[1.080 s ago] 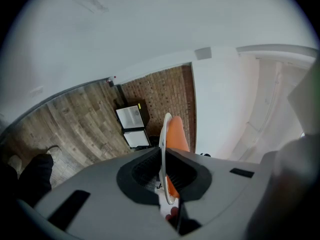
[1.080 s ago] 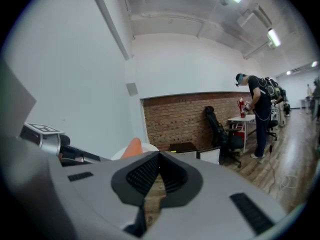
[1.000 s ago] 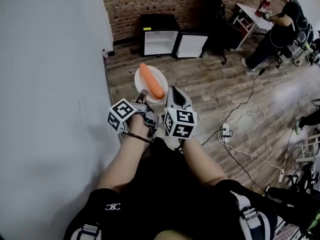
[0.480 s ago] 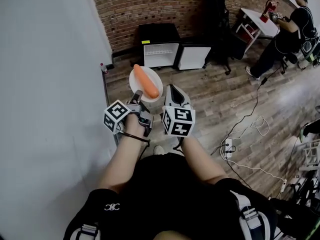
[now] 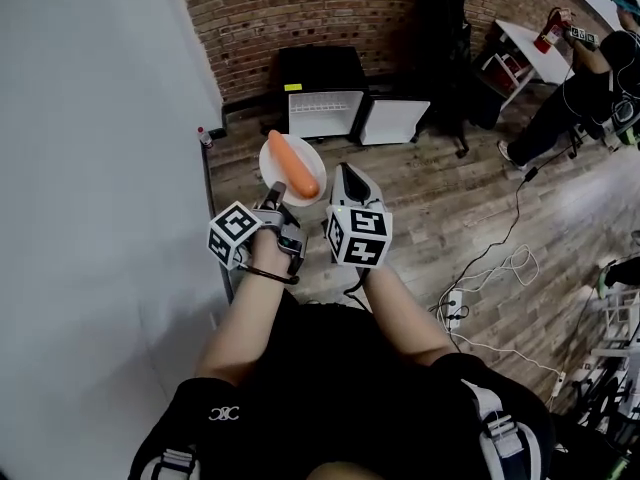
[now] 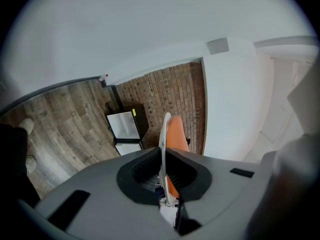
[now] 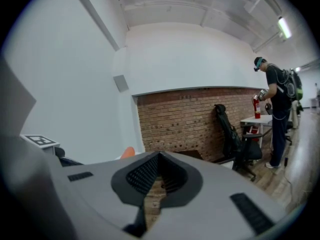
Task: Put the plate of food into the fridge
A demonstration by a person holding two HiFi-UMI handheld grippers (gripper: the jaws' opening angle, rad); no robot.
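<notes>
Plate: white plate (image 5: 309, 154), held up in the air over the wood floor (image 5: 450, 198), in front of the person's body.
Food: one orange carrot (image 5: 292, 163) lies on the plate, running from 11 o'clock to 5 o'clock across it.
Left claw: the left claw (image 6: 161, 174) is clamped on the plate's rim at the 6 o'clock edge; in the left gripper view the rim stands edge-on between the jaws, with the carrot just to the right of it.
Right claw: the right claw (image 5: 350, 183) hangs at 4 o'clock of the plate, just beside it; its jaws are drawn together and hold nothing.
Fridge: small black fridge (image 5: 320, 68) at 12 o'clock of the plate, well apart from it, standing on the floor against the brick wall (image 5: 300, 8); its white inside shows.
Door: the fridge door (image 5: 393, 121) is swung open to 3 o'clock of the fridge.
Left side: a plain white wall (image 5: 90, 168) at 9 o'clock.
Farther out: a dark chair (image 5: 450, 58), loose cables (image 5: 490, 258) on the floor, and at 2 o'clock a person (image 5: 590, 78) at a white table (image 5: 525, 40).
</notes>
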